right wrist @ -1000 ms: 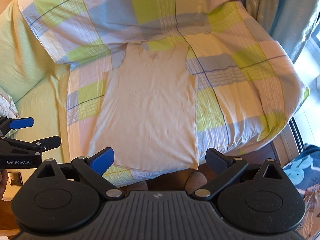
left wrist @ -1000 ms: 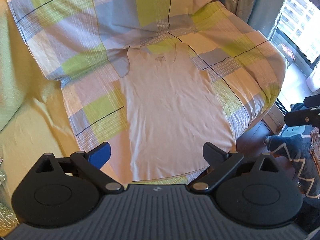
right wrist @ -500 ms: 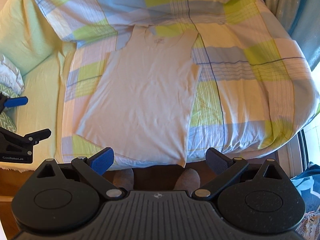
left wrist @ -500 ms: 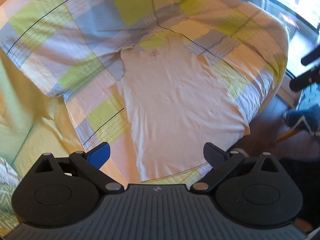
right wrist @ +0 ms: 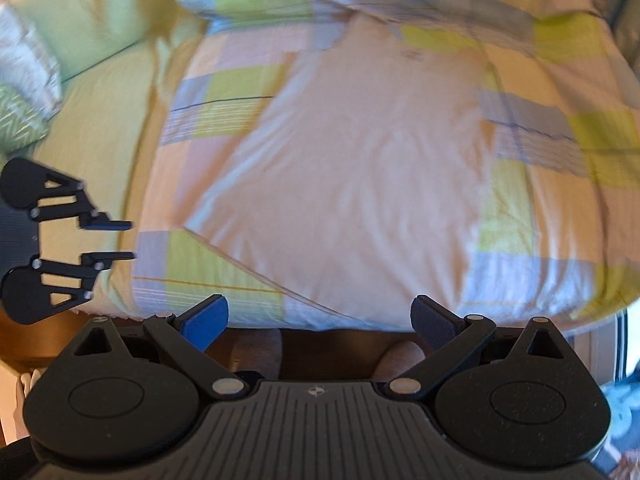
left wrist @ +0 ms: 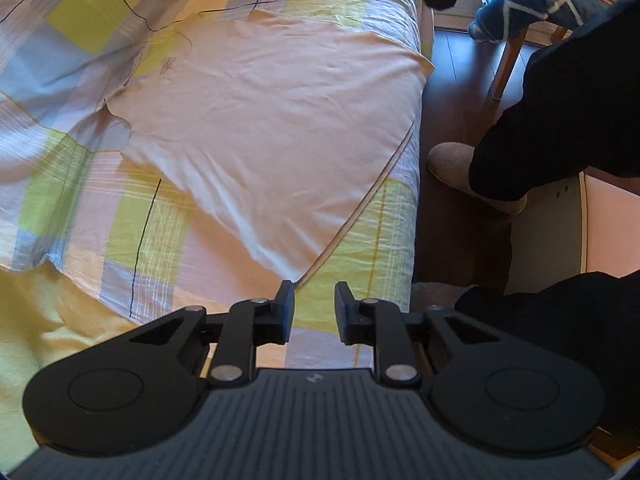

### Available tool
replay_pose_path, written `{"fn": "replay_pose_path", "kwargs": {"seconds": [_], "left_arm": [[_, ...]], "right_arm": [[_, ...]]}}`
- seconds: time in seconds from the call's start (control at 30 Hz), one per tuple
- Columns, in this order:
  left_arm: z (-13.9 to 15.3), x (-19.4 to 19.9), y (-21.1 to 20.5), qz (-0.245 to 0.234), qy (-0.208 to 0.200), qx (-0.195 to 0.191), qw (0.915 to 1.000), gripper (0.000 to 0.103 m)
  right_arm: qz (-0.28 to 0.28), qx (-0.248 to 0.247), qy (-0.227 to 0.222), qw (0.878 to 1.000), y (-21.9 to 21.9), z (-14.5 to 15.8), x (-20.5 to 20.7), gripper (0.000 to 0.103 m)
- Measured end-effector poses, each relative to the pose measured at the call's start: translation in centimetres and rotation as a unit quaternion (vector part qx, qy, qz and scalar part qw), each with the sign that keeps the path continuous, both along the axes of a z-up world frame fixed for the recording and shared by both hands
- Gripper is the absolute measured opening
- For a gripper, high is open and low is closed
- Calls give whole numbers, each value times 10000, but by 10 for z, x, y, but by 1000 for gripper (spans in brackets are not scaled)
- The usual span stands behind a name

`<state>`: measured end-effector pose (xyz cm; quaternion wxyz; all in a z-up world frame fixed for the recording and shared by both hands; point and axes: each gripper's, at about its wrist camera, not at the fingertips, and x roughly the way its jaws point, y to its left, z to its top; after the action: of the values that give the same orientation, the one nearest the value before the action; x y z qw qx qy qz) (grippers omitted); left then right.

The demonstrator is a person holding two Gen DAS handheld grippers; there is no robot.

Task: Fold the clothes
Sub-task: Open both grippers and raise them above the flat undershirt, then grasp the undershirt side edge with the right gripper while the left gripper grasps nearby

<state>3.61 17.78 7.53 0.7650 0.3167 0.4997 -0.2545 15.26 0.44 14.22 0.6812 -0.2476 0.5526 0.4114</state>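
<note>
The left gripper (left wrist: 314, 300), fingers narrow and empty, reaches the shirt (left wrist: 272, 120) corner at 12 o'clock; the right gripper (right wrist: 320, 314) waits wide. Next: pinch that corner.

My left wrist camera sits low and close over the near left corner of the white top (left wrist: 272, 120), looking along the bed's edge with the floor (left wrist: 452, 92) on its right. My right wrist camera looks from the foot of the bed, higher and farther back, straight up the top (right wrist: 360, 168). Both views share the top and the checked quilt (left wrist: 160, 224) (right wrist: 560, 152); the right view also catches my left gripper (right wrist: 124, 240) at its left edge.
</note>
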Motion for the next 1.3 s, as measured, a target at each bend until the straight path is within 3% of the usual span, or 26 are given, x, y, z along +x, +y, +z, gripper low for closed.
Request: {"fn": "replay_pose_path", "kwargs": {"seconds": [0.2, 0.33, 0.5, 0.6, 0.73, 0.83, 0.87, 0.9, 0.93, 1.0, 1.3], "left_arm": [[-17, -8, 20, 90, -251, -104, 9996, 20], [-30, -3, 35, 267, -378, -240, 9986, 21], [-50, -2, 46, 161, -509, -235, 9983, 27], [-62, -4, 50, -43, -612, -218, 9979, 39], [-77, -4, 52, -371, -697, -138, 9968, 41], [-85, -4, 52, -537, -814, -92, 9952, 43], [-87, -3, 52, -592, -862, -72, 9945, 43], [-89, -4, 50, -693, -947, -14, 9931, 46], [-91, -4, 49, -801, -1037, 47, 9914, 52], [-96, -8, 45, -1187, -1353, 223, 9834, 62], [-122, 3, 31, -2497, -2218, 759, 9395, 64]], "right_arm": [[952, 122, -162, 9952, 42, -49, -44, 82], [1429, 154, -523, 9882, 70, -90, -65, 70], [2053, 302, -964, 9735, 105, -127, -83, 64], [2532, 142, -1245, 9593, 119, -152, -94, 57], [3133, -159, -1532, 9371, 127, -178, -104, 51], [3378, -95, -1718, 9253, 124, -186, -105, 47], [3398, -43, -1748, 9241, 122, -186, -104, 45], [3383, -17, -1722, 9251, 122, -186, -103, 35], [3358, -15, -1733, 9259, 121, -184, -102, 17], [3248, -37, -1721, 9300, 121, -181, -98, 0], [2699, 303, -1312, 9534, 117, -146, -73, 0]]}}
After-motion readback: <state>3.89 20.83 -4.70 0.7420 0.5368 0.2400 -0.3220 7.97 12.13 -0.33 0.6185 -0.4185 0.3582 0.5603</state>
